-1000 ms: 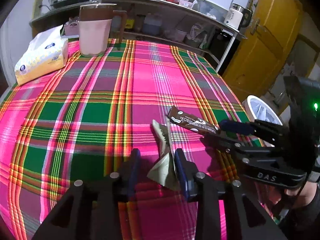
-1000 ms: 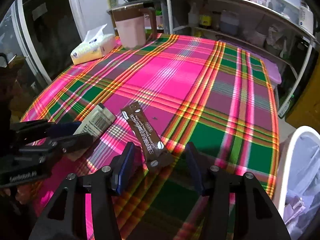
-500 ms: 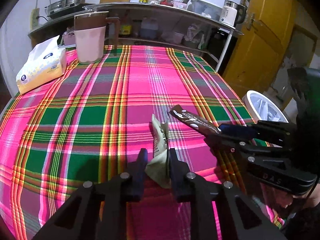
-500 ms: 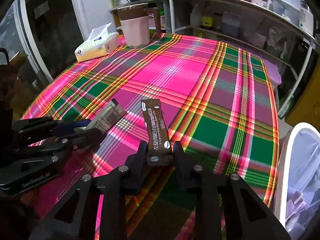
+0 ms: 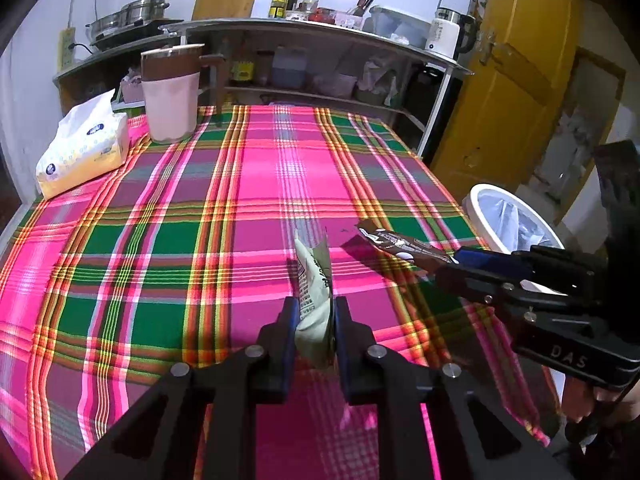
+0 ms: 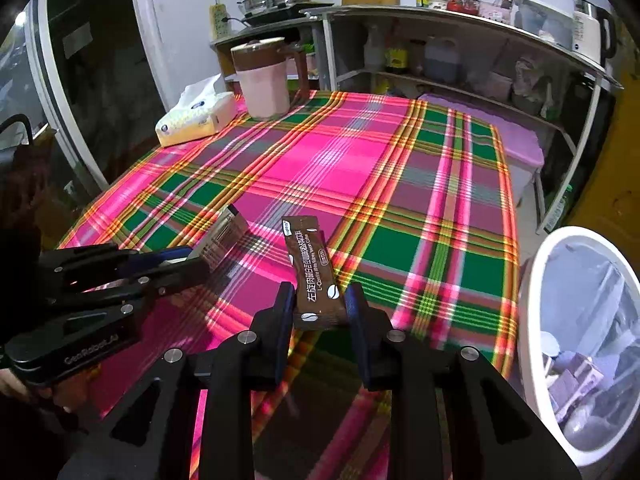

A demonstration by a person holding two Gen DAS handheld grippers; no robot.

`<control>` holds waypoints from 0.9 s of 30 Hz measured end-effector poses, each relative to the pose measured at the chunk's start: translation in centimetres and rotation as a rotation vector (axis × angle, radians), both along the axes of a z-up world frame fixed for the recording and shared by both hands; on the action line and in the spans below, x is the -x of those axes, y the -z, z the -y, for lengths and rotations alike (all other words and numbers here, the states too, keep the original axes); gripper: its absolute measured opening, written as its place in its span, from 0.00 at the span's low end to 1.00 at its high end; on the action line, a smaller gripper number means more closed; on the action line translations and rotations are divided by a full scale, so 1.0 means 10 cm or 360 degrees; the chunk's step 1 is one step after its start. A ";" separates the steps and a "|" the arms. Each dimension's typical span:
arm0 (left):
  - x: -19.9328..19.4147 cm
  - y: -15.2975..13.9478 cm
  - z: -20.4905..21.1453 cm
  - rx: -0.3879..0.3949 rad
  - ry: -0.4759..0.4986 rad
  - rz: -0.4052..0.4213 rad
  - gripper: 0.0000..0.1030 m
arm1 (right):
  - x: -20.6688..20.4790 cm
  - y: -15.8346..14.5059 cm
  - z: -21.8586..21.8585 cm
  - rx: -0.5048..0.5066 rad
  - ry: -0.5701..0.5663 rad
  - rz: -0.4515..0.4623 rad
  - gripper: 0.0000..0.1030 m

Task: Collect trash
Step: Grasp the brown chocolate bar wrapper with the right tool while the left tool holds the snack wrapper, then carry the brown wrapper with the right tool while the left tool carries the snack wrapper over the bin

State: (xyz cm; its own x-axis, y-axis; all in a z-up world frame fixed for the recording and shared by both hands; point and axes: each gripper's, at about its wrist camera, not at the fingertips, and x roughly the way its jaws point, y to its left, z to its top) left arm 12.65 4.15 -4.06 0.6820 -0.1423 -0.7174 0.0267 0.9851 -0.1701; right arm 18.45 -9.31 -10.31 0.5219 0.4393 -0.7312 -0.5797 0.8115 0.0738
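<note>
Both tools have something in them right now. The left tool (image 5: 314, 316) is pinching a crumpled pale green wrapper (image 5: 314, 292) by its near end, blue pads pressed on either side, and the rest of the wrapper sticks up and away over the table (image 5: 260, 184). The right tool (image 6: 318, 308) is clamped on a brown coffee sachet (image 6: 314, 276) the same way, gripping the near end with the white lettering facing up and the far end pointing out over the plaid cloth. From the left camera the sachet looks clear of the cloth, with its shadow falling underneath.

The two tools sit side by side at the near edge of the table, close but not touching. In the left view the right tool comes in from the right side, and the sachet pokes toward the wrapper.

The white bin (image 6: 536, 280) with a clear liner stands on the floor just off the right edge of the table, and there's already some stuff inside it.

Way at the far left corner there's a pack of tissues (image 5: 80, 152), and just right of it a pink jug with a brown lid (image 5: 172, 96). Shelves with bottles and a kettle run along the back wall.
</note>
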 end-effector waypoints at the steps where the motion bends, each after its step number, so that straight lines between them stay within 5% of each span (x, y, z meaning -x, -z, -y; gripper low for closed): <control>1: 0.01 -0.01 0.01 0.0003 0.0000 0.0004 0.17 | 0.02 -0.02 0.02 -0.0008 0.0008 0.0005 0.27; 27: 0.09 -0.46 0.81 -0.0018 0.0191 0.0138 0.17 | 0.46 -0.41 0.92 -0.0215 0.0304 0.0130 0.27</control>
